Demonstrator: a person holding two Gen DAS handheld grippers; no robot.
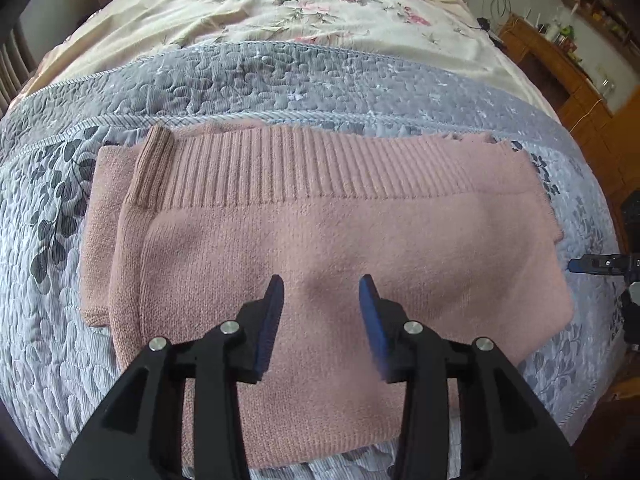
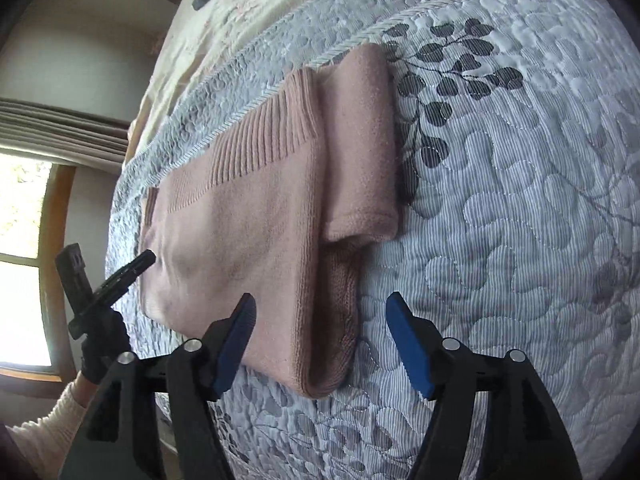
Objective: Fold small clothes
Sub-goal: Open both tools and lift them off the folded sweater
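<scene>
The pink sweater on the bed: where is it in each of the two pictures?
Left wrist view: the pink sweater fills the centre, ribbed hem along its top edge.
Right wrist view: the sweater lies left of centre, running diagonally.
Shared landmark: the dark leaf print on the grey quilt, beside the sweater's folded sleeve end.

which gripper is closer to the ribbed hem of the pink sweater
Left, narrowly. The left gripper hovers open over the sweater's middle, with the ribbed hem straight ahead. The right gripper hangs open at the folded side edge, off the hem's end.

A home bedroom: quilted bed [image 1: 240, 88], wooden dresser [image 1: 560, 76], curtained window [image 2: 24, 264].
</scene>
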